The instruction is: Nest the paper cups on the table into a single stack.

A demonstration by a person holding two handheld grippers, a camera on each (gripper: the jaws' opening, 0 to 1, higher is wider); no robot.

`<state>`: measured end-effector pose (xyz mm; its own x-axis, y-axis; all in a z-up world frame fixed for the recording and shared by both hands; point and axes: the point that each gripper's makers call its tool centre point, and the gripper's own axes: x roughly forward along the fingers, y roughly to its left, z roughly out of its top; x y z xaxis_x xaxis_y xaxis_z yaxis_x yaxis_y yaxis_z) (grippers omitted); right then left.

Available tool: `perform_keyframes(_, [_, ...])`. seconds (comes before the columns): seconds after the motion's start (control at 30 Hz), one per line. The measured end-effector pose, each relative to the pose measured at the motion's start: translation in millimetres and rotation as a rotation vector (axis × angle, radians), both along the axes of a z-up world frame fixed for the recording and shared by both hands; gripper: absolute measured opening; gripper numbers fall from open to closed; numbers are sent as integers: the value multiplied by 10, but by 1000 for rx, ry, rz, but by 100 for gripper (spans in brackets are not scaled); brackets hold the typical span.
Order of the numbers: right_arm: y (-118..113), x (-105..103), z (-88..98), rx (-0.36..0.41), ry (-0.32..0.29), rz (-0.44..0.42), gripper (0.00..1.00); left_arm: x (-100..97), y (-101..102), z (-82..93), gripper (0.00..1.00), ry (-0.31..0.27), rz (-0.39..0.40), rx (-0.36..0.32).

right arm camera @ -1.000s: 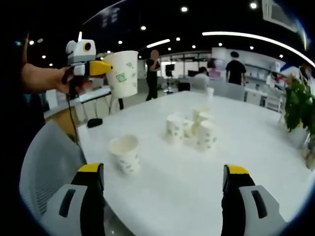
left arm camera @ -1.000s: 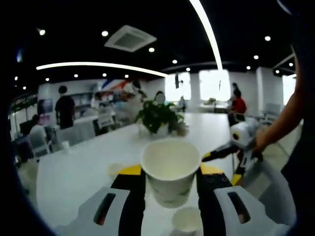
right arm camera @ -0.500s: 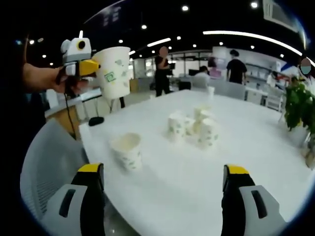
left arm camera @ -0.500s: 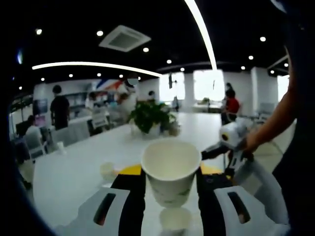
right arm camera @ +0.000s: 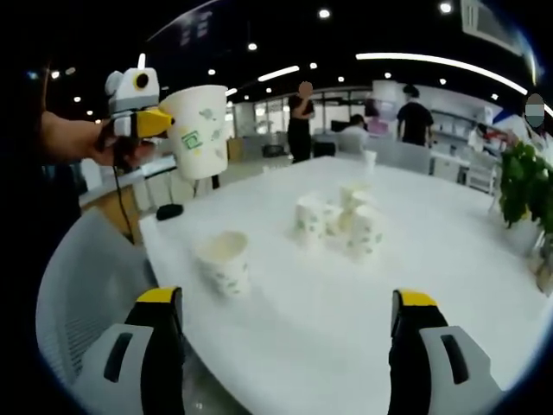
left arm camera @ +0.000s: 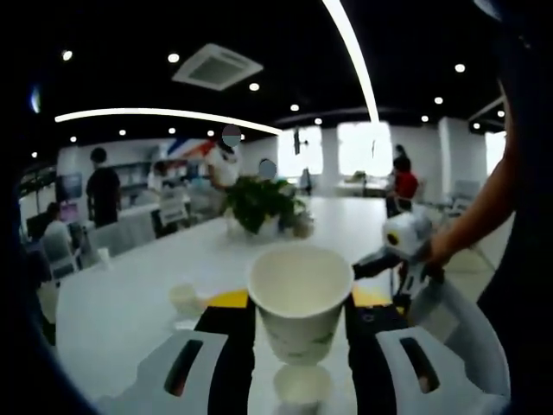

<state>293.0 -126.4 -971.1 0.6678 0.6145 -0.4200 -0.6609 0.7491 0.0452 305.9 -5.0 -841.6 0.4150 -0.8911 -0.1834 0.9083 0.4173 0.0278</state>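
Note:
My left gripper (left arm camera: pixel 298 309) is shut on a white paper cup (left arm camera: pixel 299 300) with green print, held upright in the air; the same held cup (right arm camera: pixel 199 131) shows at upper left in the right gripper view, with the left gripper (right arm camera: pixel 138 108) in a hand. Directly below it a lone cup (left arm camera: pixel 300 385) stands open side up on the white table (left arm camera: pixel 138 303); in the right gripper view that lone cup (right arm camera: pixel 222 263) is near the table's near edge. A cluster of several upside-down cups (right arm camera: pixel 341 221) stands mid-table. My right gripper (right arm camera: pixel 285 311) is open and holds nothing; it also appears as the right gripper (left arm camera: pixel 397 251) at right.
A potted plant (left arm camera: pixel 259 205) stands farther along the table, seen also as the plant (right arm camera: pixel 525 190) at right. A grey chair (right arm camera: pixel 78 294) sits at the near table edge. A small cup (left arm camera: pixel 183 298) lies left. People stand and sit in the office behind.
The held cup has shifted slightly so the lone cup sits more directly beneath it. The right gripper has stayed put and open.

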Motion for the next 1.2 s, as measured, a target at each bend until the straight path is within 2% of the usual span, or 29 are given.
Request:
perform_keyframes(0.1, [-1,-3,0,1,2,-5,99,-10,4,-38,39,1,2,-14])
perform_keyframes(0.2, [7,-15,9,1,1,-5,99,-1,-3,-63,39,-24,-2,-8])
perform_keyframes(0.73, [-44,35,6,2,3,-20,99,63,17,-299,38,3,8,-6])
perform_keyframes(0.87, [-33,39,1,4,4,-22,99,84,20,-420,38,-6,10,33])
perform_keyframes(1.2, [18,17,-30,2,8,-29,99,69,-12,-594,37,13,-4,34])
